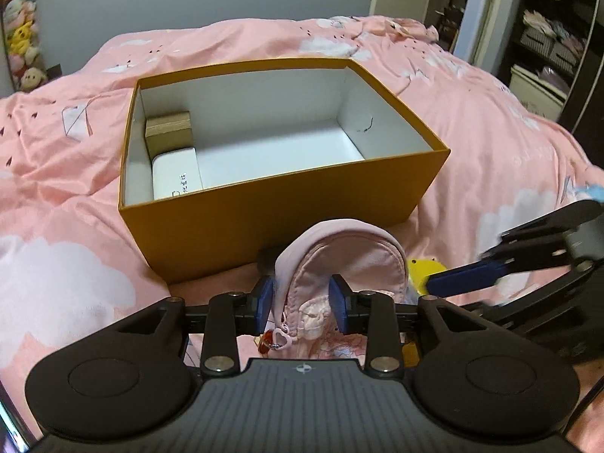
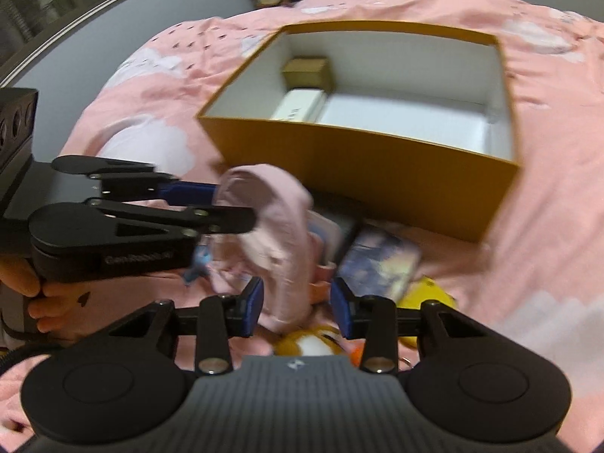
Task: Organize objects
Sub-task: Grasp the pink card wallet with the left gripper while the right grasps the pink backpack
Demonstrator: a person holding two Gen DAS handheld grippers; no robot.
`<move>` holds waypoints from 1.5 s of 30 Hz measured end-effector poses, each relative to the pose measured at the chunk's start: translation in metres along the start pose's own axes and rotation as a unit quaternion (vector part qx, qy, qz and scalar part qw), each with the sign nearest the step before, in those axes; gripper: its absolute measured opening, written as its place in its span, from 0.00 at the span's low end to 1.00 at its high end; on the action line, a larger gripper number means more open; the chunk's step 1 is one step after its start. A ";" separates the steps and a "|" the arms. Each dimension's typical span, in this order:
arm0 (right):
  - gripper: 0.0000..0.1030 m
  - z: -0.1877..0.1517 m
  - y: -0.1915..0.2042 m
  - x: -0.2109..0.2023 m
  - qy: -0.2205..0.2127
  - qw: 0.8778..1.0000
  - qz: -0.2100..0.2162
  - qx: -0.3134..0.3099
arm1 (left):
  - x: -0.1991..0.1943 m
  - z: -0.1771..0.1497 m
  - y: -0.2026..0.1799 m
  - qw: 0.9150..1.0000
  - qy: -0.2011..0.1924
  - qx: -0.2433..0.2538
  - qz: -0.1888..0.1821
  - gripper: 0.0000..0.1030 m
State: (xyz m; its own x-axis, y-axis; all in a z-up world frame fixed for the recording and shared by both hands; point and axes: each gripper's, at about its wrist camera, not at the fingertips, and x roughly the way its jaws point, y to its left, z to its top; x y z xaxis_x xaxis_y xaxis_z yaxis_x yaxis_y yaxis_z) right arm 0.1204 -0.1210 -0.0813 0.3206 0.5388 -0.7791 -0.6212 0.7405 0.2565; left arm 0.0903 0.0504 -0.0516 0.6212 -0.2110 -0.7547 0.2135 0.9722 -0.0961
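My left gripper (image 1: 301, 304) is shut on a small pink pouch shaped like a backpack (image 1: 339, 260), held just in front of an open orange box (image 1: 287, 207) on the bed. The pouch also shows in the right wrist view (image 2: 271, 226), with the left gripper (image 2: 226, 204) clamped on it. Inside the box lie a small brown box (image 1: 168, 132) and a white box (image 1: 175, 175) at the left end. My right gripper (image 2: 298, 304) is open and empty, above an orange plush toy (image 2: 313, 343); it shows at the right in the left wrist view (image 1: 445, 283).
A pink duvet with white clouds (image 1: 56, 264) covers the bed. A printed card pack (image 2: 377, 260), a dark flat item (image 2: 339, 226) and a yellow object (image 2: 426, 298) lie in front of the box. Plush toys (image 1: 20, 37) stand at the far left; a doorway (image 1: 490, 11) is at the right.
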 end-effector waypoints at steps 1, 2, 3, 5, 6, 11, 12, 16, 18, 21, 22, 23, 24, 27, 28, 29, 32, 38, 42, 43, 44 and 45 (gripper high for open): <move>0.41 0.001 0.002 0.004 0.002 1.000 0.002 -0.005 | -0.001 -0.001 0.002 1.000 -0.001 -0.007 -0.003 0.37; 0.38 0.002 0.004 0.010 0.004 1.000 0.000 -0.010 | -0.002 -0.001 0.003 1.000 0.000 -0.014 -0.005 0.37; 0.37 0.004 0.004 0.015 0.006 1.000 -0.004 -0.011 | -0.003 -0.002 0.005 1.000 0.000 -0.024 -0.006 0.38; 0.30 0.004 0.003 0.023 0.009 1.000 0.006 -0.005 | -0.004 -0.004 0.007 0.999 -0.001 -0.034 -0.004 0.41; 0.30 0.004 0.003 0.026 0.010 1.000 0.011 -0.003 | -0.005 -0.005 0.007 0.999 -0.002 -0.036 0.000 0.43; 0.22 0.003 -0.002 0.028 0.002 1.000 0.020 0.012 | -0.014 -0.006 0.005 0.999 -0.019 -0.044 0.002 0.56; 0.21 0.002 -0.002 0.025 0.000 1.000 0.022 0.012 | -0.018 -0.006 0.005 0.999 -0.024 -0.047 0.002 0.58; 0.17 0.002 -0.003 0.003 -0.014 1.000 0.021 0.013 | -0.033 -0.006 0.008 0.997 -0.043 -0.066 -0.014 0.63; 0.17 0.003 -0.007 -0.012 -0.024 0.999 0.018 0.019 | -0.037 -0.006 0.011 0.995 -0.049 -0.079 -0.025 0.66; 0.16 0.006 -0.019 -0.034 -0.040 0.999 0.005 0.032 | -0.035 -0.005 0.013 0.993 -0.043 -0.100 -0.042 0.67; 0.17 0.006 -0.023 -0.040 -0.043 0.998 0.000 0.038 | -0.031 -0.005 0.012 0.993 -0.036 -0.104 -0.042 0.67; 0.17 0.006 -0.030 -0.046 -0.046 0.998 -0.005 0.045 | -0.027 -0.005 0.011 0.993 -0.029 -0.106 -0.040 0.67; 0.16 0.007 -0.035 -0.051 -0.047 0.998 -0.010 0.051 | -0.023 -0.004 0.010 0.994 -0.020 -0.105 -0.038 0.67; 0.17 0.005 -0.047 -0.057 -0.040 0.997 -0.031 0.061 | -0.014 -0.005 0.007 0.994 0.001 -0.102 -0.042 0.67; 0.17 0.004 -0.051 -0.056 -0.034 0.996 -0.044 0.063 | -0.011 -0.005 0.007 0.994 0.007 -0.102 -0.043 0.67; 0.17 0.003 -0.055 -0.055 -0.028 0.996 -0.053 0.066 | -0.010 -0.007 0.008 0.994 0.011 -0.103 -0.044 0.67; 0.17 -0.002 -0.069 -0.045 -0.009 0.994 -0.056 0.088 | -0.007 -0.012 0.010 0.993 0.026 -0.106 -0.046 0.69; 0.18 -0.013 -0.080 -0.021 0.014 0.992 -0.063 0.105 | 0.007 -0.018 0.007 0.993 0.056 -0.094 -0.054 0.77; 0.18 -0.014 -0.088 -0.016 0.014 0.991 -0.064 0.114 | 0.021 -0.021 -0.007 0.995 0.071 -0.064 -0.014 0.81; 0.18 -0.013 -0.089 -0.015 0.015 0.991 -0.063 0.116 | 0.024 -0.022 -0.012 0.996 0.074 -0.053 -0.006 0.81; 0.18 -0.014 -0.091 -0.015 0.014 0.991 -0.061 0.117 | 0.027 -0.022 -0.015 0.996 0.074 -0.045 0.001 0.81; 0.18 -0.014 -0.092 -0.014 0.014 0.991 -0.061 0.117 | 0.030 -0.022 -0.018 0.997 0.075 -0.035 0.006 0.81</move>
State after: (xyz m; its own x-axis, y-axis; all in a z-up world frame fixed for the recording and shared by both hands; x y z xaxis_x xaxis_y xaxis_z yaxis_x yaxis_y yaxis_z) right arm 0.1630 -0.2019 -0.1017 0.3611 0.4311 -0.8269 -0.3953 0.8739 0.2830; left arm 0.0885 0.0292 -0.0862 0.5032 -0.1871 -0.8437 0.1511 0.9803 -0.1273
